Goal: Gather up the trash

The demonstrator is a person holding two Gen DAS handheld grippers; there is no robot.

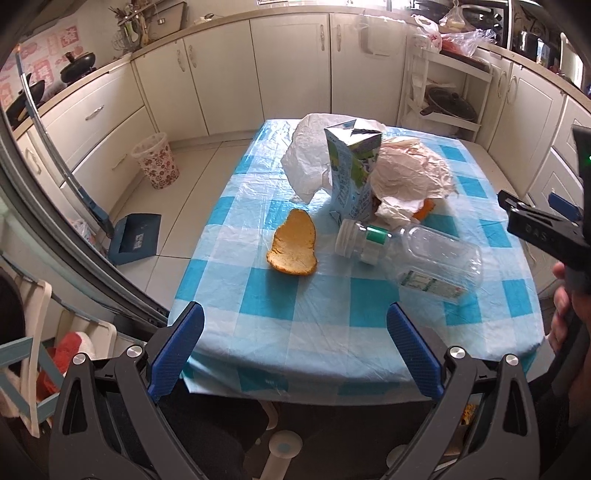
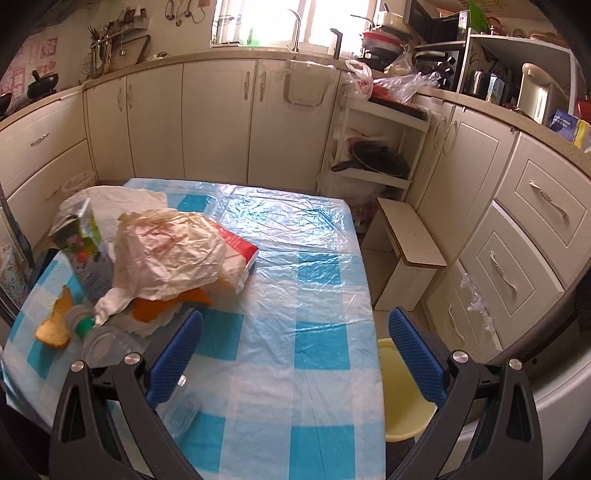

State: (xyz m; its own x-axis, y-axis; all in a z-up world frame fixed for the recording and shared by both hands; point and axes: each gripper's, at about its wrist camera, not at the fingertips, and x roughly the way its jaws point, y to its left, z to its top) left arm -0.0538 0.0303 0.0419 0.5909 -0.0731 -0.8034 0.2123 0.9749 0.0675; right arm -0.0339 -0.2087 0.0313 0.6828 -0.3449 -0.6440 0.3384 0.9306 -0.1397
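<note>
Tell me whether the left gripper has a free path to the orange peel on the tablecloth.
Probably yes. The left gripper is open at the table's near edge, and the orange peel lies flat ahead with only bare tablecloth between; the bottle lies off to the right.

We are in a home kitchen: cream cabinets [image 2: 218,122] line the walls under a long counter [image 2: 491,105], a faucet [image 2: 295,29] stands by the far window, pans [image 1: 75,68] sit at left (one more [image 2: 373,160] on a low rack), and a checked cloth covers the tabletop [image 2: 295,332].
</note>
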